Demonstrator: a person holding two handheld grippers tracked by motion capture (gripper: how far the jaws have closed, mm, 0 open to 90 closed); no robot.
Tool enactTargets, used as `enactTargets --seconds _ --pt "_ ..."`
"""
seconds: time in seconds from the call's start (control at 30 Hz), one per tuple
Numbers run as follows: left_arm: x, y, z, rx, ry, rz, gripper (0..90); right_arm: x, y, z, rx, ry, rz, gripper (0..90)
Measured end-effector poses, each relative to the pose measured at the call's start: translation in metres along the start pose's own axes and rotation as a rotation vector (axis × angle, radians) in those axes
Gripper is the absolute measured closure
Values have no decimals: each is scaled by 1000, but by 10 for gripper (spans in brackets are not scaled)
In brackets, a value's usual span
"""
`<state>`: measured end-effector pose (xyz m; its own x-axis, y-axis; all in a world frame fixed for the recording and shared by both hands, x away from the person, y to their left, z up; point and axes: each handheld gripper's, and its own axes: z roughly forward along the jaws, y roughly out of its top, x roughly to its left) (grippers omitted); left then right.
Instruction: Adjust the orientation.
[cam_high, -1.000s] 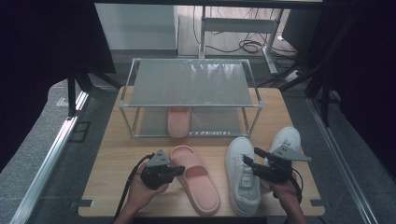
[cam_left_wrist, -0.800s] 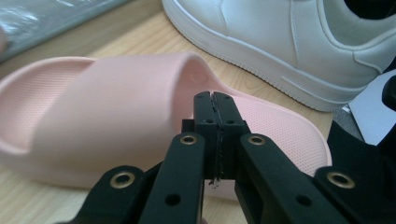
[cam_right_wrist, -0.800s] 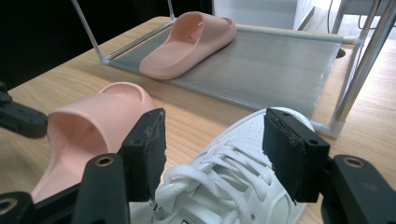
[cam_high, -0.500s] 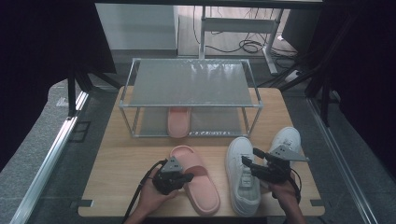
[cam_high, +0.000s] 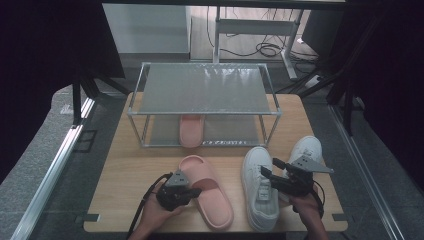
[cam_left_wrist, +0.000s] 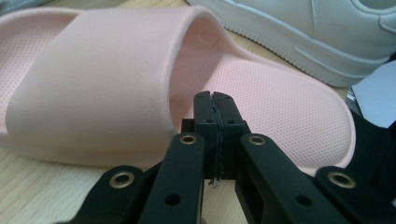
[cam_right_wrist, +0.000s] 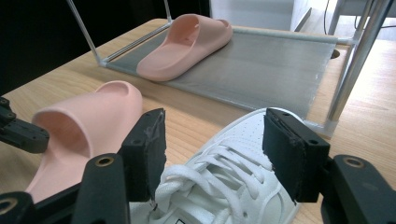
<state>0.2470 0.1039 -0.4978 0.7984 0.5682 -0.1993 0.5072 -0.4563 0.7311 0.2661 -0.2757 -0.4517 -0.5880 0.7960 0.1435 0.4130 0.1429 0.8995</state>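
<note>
A pink slipper (cam_high: 210, 187) lies on the wooden table (cam_high: 125, 170), toe towards the rack. My left gripper (cam_high: 197, 191) is at its left side, jaws shut with nothing between them. In the left gripper view, the tips (cam_left_wrist: 215, 100) sit at the rim of the slipper's footbed (cam_left_wrist: 280, 93), just behind the strap. A white sneaker (cam_high: 260, 192) lies to the right of the slipper. My right gripper (cam_high: 267, 174) is open over it. Its jaws (cam_right_wrist: 212, 140) stand either side of the sneaker's laces (cam_right_wrist: 219, 182) without pressing on them.
A metal two-level rack (cam_high: 205, 87) stands at the back of the table, with a second pink slipper (cam_high: 191, 129) on its lower shelf. A second white sneaker (cam_high: 307, 147) lies behind the right gripper. The table's front edge runs just below both hands.
My left gripper has shifted a little to the right, up against the slipper's side. The right gripper and the shoes have kept still.
</note>
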Motion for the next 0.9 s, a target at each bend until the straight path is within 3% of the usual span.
enactTargets --seconds 0.27,0.4,0.67,0.9 --pt "15 -4 -16 20 15 -1 885 0 0 0 1 -2 0 399" --pt "26 -10 -25 21 19 -22 887 -2 -1 0 1 -5 1 399" --pt "29 -11 -29 27 20 -26 886 -1 -1 1 4 -4 1 399" --pt "41 -16 -37 24 22 -51 885 -2 -1 0 3 -5 4 399"
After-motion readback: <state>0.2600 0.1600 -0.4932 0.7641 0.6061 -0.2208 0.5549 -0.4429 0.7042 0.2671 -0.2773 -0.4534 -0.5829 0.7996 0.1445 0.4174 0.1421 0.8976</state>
